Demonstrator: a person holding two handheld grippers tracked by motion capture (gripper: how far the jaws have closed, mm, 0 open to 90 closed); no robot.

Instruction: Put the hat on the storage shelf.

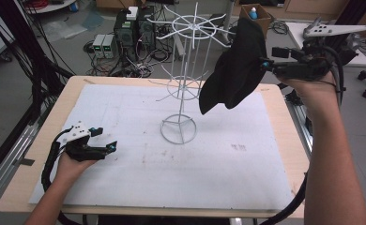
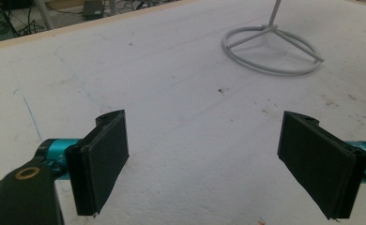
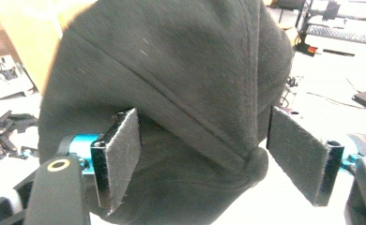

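Observation:
A white wire rack (image 1: 186,89) stands on its ring base (image 2: 270,49) in the middle of the table. A black cap (image 1: 237,65) hangs high at the rack's upper right prongs, and the cloth hides where it rests. My right gripper (image 1: 267,65) is raised beside it, at its right edge. In the right gripper view the cap (image 3: 181,70) sits between the jaws of the right gripper (image 3: 202,154), which stand apart; the right pad (image 3: 301,159) is off the cloth. My left gripper (image 1: 104,139) rests low at the table's left, and the left gripper (image 2: 204,140) is open with nothing between its jaws.
A white sheet (image 1: 125,117) covers the wooden table (image 1: 270,89). Computer boxes and cables (image 1: 129,33) sit on the floor behind the table, with a cardboard box (image 1: 261,14) further right. A metal rail (image 1: 301,117) runs along the table's right edge.

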